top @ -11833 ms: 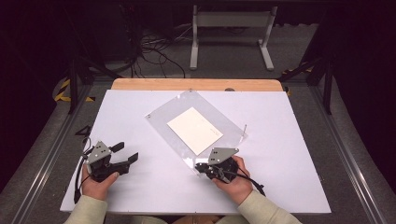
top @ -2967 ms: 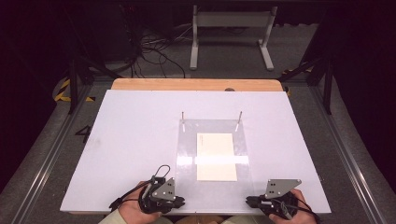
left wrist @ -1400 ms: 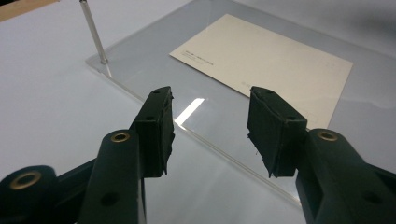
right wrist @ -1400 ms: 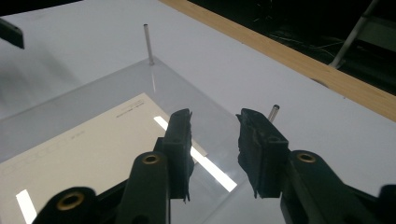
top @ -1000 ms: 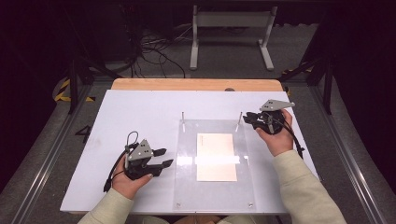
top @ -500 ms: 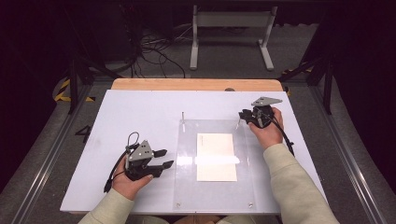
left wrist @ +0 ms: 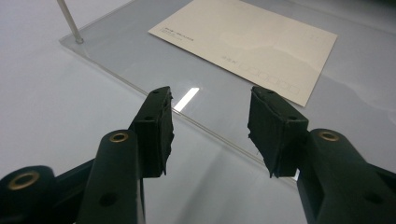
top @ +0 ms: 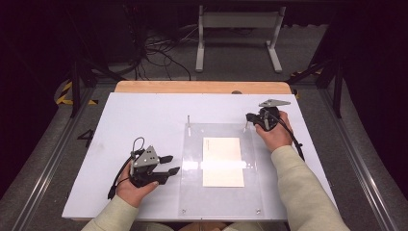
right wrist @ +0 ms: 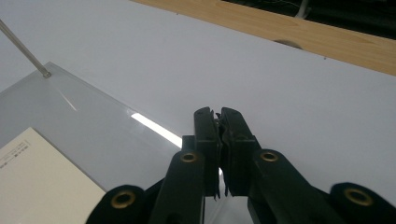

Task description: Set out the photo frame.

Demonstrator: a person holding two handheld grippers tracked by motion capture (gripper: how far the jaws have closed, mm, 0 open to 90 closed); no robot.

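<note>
Two grippers work a clear acrylic plate (top: 221,168) on the white table (top: 144,115) in the high view: the right gripper (top: 248,117) sits at the upright pin (top: 246,124) on the plate's far right corner, its jaws having just closed, apparently pinching that pin, while the left gripper (top: 172,164) waits half-spread just beside the plate's left edge, probably to steady it. In the left gripper view, its jaws stand apart with nothing between them, aimed at the plate (left wrist: 140,56) and the cream card (left wrist: 247,42) under it. In the right gripper view the jaws are pressed together over the plate's corner (right wrist: 93,126), hiding the pin itself.
</note>
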